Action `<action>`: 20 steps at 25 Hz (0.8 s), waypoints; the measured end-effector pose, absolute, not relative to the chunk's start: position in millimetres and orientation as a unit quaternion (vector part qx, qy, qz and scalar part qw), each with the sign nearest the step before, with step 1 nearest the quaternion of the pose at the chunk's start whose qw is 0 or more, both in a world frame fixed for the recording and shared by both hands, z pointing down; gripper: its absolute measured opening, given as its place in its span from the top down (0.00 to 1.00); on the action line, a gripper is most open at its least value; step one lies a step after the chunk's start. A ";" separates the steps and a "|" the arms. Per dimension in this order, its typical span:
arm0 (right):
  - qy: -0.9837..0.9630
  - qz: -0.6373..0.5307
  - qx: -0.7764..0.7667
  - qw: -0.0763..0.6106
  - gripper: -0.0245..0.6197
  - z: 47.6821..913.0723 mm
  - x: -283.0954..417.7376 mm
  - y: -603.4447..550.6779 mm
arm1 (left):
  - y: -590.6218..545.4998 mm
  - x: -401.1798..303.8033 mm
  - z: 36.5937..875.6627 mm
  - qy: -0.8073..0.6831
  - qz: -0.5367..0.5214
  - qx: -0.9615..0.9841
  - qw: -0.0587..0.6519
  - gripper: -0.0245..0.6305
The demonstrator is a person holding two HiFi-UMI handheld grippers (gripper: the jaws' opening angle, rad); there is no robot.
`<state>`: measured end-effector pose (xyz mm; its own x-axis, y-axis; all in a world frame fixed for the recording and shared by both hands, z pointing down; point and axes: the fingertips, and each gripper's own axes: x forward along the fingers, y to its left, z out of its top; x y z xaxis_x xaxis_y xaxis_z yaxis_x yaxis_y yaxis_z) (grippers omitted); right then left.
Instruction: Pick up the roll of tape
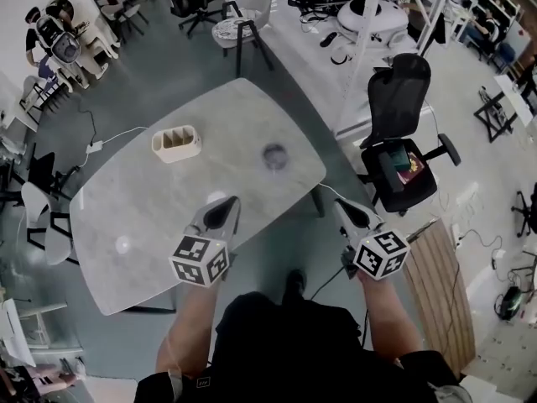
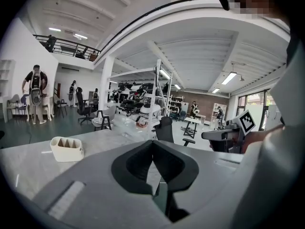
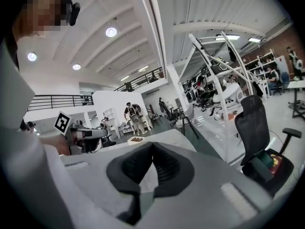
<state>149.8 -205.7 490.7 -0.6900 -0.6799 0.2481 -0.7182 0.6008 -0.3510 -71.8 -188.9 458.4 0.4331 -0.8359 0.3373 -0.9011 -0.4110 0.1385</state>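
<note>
The roll of tape (image 1: 274, 156), clear and greyish, lies flat on the marble table (image 1: 143, 225) toward its far right side. My left gripper (image 1: 227, 205) hovers over the table's near edge, short of the tape and a little to its left, with its jaws shut and nothing between them. My right gripper (image 1: 340, 206) is past the table's right edge, over the floor, jaws also shut and empty. In the left gripper view the closed jaws (image 2: 152, 142) cover the spot where the tape lies. In the right gripper view the jaws (image 3: 152, 145) meet at their tips.
A white compartment organizer (image 1: 177, 143) stands on the table left of the tape, also seen as the organizer (image 2: 66, 148). A black office chair (image 1: 403, 141) is to the right of the table, and a wooden panel (image 1: 438, 285) beside my right arm. People stand far off at the left.
</note>
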 end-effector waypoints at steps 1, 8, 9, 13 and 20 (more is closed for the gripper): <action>-0.895 0.216 0.387 0.047 0.96 491.3 145.8 -211.8 | -193.0 -73.5 460.1 -0.523 0.108 0.831 0.153 0.95; -0.902 0.214 0.369 0.064 0.96 491.7 107.6 -244.7 | -226.2 -97.8 466.3 -0.525 0.104 0.831 0.154 0.95; -0.901 0.214 0.371 0.065 0.96 490.2 101.4 -250.6 | -232.8 -102.6 465.5 -0.521 0.104 0.833 0.152 0.95; -0.901 0.207 0.374 0.074 0.96 482.7 77.4 -273.8 | -258.5 -116.7 462.7 -0.498 0.109 0.849 0.142 0.95; -0.899 0.205 0.379 0.078 0.96 481.7 45.2 -310.1 | -300.0 -120.7 476.6 -0.444 0.134 0.875 0.140 0.94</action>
<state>45.2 -310.1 481.7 -0.7007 -0.6493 0.2956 -0.7133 0.6287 -0.3099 -120.7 -300.0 476.6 0.5706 -0.7388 0.3585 -0.8138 -0.5672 0.1263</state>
